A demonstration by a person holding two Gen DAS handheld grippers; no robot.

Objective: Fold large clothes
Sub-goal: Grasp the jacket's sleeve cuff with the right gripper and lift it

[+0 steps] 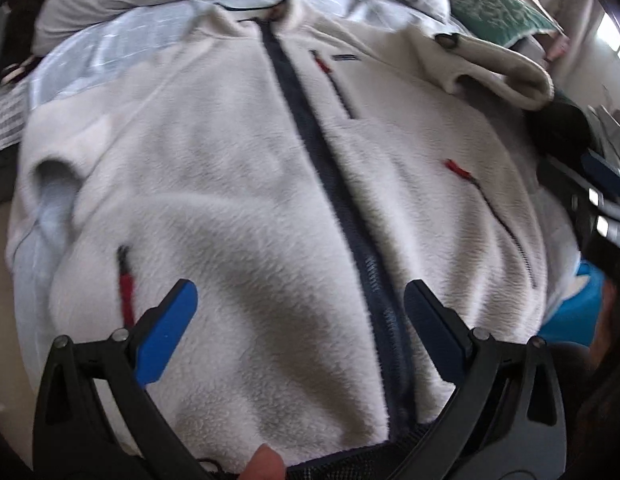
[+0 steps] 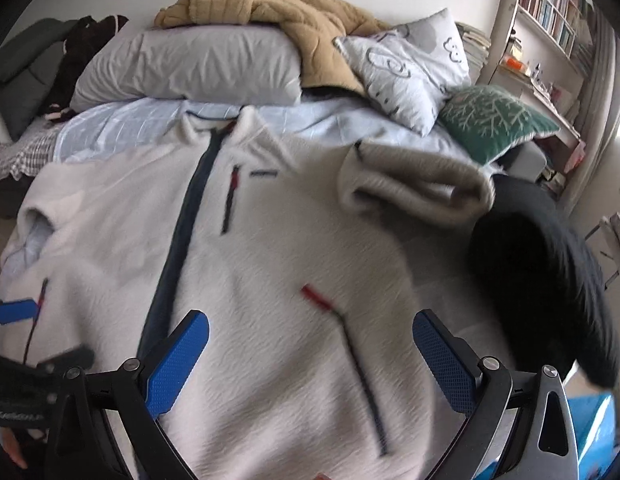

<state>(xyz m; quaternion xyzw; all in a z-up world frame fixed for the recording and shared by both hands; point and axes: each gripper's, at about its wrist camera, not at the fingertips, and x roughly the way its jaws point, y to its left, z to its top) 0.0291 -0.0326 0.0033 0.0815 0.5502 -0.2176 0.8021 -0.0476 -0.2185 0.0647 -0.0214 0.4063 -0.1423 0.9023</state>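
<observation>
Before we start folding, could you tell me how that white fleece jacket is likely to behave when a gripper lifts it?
The white fleece jacket will probably be floppy: it lies flat and rumpled on the bed. Its thick pile suggests a bulky but light garment that pads should grip without slipping. The navy front zipper may stiffen the centre slightly.

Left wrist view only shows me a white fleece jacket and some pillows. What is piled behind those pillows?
Observer: A tan blanket lies heaped on the grey pillow.
Operator: Anything past the green cushion?
Observer: A bookshelf full of books stands by the wall.
Operator: And the other gripper?
Observer: The right gripper is open over the jacket, with a pocket zipper between its fingers.
</observation>
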